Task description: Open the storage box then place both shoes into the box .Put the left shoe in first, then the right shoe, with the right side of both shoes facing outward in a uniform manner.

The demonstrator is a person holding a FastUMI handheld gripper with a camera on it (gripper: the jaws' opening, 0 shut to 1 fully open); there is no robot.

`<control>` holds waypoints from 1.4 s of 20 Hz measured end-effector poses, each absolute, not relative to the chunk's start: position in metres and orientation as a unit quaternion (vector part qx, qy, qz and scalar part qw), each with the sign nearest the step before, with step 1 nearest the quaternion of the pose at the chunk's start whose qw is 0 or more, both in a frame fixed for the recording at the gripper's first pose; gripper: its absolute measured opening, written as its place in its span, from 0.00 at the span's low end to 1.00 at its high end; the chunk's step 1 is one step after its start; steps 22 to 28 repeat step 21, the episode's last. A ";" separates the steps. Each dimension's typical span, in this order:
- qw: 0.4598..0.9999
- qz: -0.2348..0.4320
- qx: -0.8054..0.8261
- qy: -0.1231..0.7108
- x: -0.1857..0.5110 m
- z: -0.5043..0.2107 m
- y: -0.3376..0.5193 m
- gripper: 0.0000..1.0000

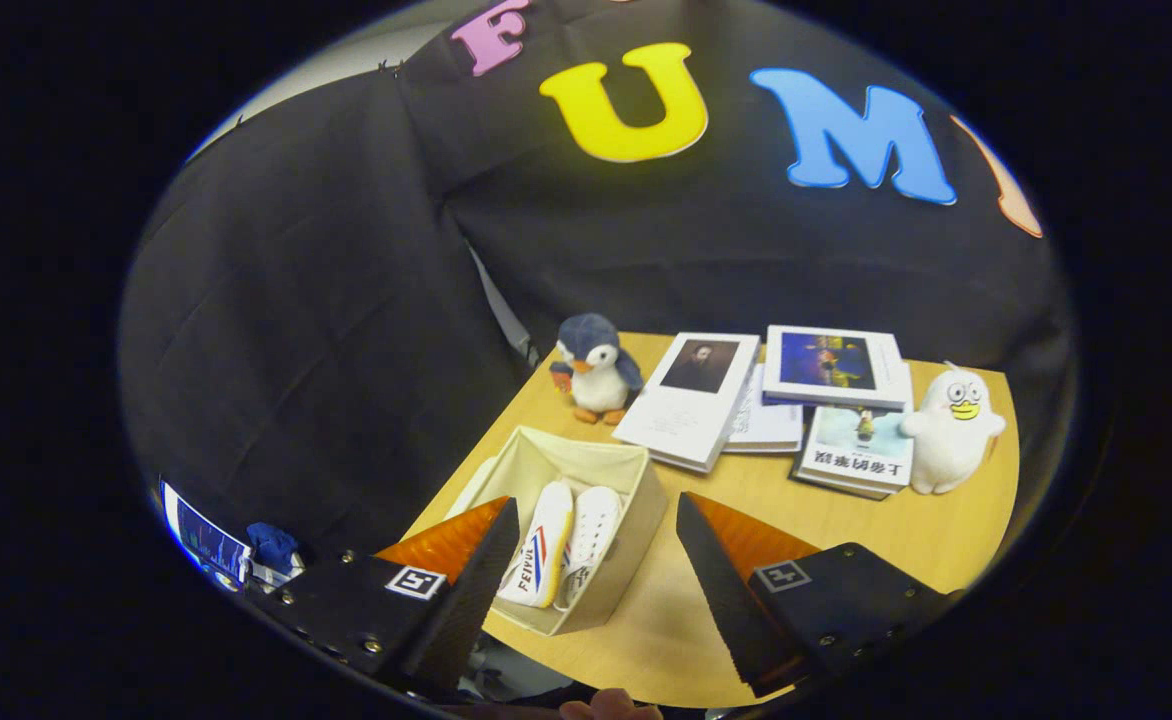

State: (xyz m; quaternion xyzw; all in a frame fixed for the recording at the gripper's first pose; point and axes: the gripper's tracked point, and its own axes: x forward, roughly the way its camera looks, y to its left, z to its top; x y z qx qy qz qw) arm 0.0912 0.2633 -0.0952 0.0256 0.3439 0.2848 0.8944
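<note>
Well, gripper view: gripper [596,560] jaws wide, nothing held, raised over the wooden table [846,530]. Open fabric storage box [636,520] sits btwn the fingers w/ both white shoes [561,540] inside, side by side. Penguin plush [596,365] at 12 o'clock of box; books [766,395] and white duck plush [951,430] at 2 o'clock.

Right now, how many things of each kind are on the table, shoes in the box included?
Shoes: 2, a striped one and a plain white one, both in the box
Box: 1, open
Plush toys: 2, penguin and white duck
Books: 4 can be told apart
Total: 9
The gripper is open, holding nothing.
</note>
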 end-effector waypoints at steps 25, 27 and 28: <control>0.998 0.036 0.040 0.045 0.047 0.050 0.074 0.96; 0.998 0.036 0.040 0.045 0.047 0.050 0.074 0.96; 0.998 0.036 0.040 0.045 0.047 0.050 0.074 0.96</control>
